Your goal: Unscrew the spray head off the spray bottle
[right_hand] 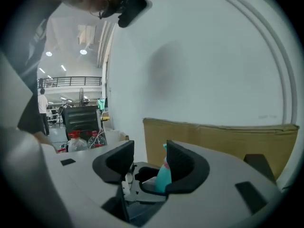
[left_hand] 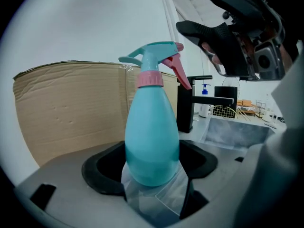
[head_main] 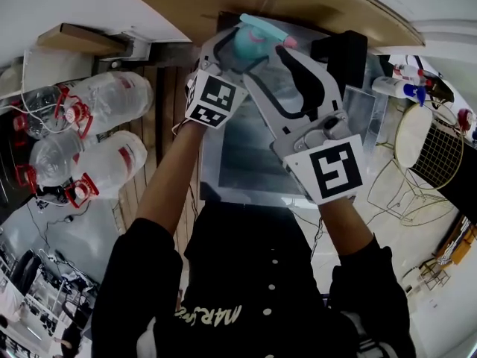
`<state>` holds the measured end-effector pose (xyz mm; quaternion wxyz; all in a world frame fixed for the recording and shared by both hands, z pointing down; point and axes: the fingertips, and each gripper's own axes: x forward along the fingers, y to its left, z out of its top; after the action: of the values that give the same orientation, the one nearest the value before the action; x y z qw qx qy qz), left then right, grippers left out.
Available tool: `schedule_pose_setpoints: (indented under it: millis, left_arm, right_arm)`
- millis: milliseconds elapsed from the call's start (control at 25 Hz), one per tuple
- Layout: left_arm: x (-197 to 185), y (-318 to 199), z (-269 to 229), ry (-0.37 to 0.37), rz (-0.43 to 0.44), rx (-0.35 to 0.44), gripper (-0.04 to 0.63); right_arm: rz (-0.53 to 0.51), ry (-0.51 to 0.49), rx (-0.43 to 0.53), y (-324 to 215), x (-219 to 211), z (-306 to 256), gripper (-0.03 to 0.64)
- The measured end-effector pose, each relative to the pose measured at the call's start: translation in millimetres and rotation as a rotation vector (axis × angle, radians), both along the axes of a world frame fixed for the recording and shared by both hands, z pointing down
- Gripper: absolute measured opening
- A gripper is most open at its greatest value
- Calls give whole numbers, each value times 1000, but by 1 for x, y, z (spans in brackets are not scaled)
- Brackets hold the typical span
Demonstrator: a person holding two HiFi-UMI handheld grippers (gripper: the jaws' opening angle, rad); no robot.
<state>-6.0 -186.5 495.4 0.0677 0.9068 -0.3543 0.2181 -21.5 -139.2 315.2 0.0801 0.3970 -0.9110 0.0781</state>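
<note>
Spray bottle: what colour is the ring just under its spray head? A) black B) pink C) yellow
B: in the left gripper view the ring between the teal bottle and the spray head is pink.

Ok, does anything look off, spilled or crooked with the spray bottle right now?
Nothing stands out. The spray bottle stands upright, clamped in the left gripper, its spray head seated straight on the pink collar, and no spill shows. The right gripper is open beside it, holding nothing.
</note>
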Motion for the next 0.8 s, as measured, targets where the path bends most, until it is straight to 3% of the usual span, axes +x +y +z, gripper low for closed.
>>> schedule_pose_setpoints:
  millis: [280,800]
  left_arm:
    - [2,2,-1,0,1,2,368]
    - [2,2,-1,-14,3,1,367]
  right_arm:
    - [43,25,-66,-20,8,27,281]
    - [11,51,13,-49,-10,31,312]
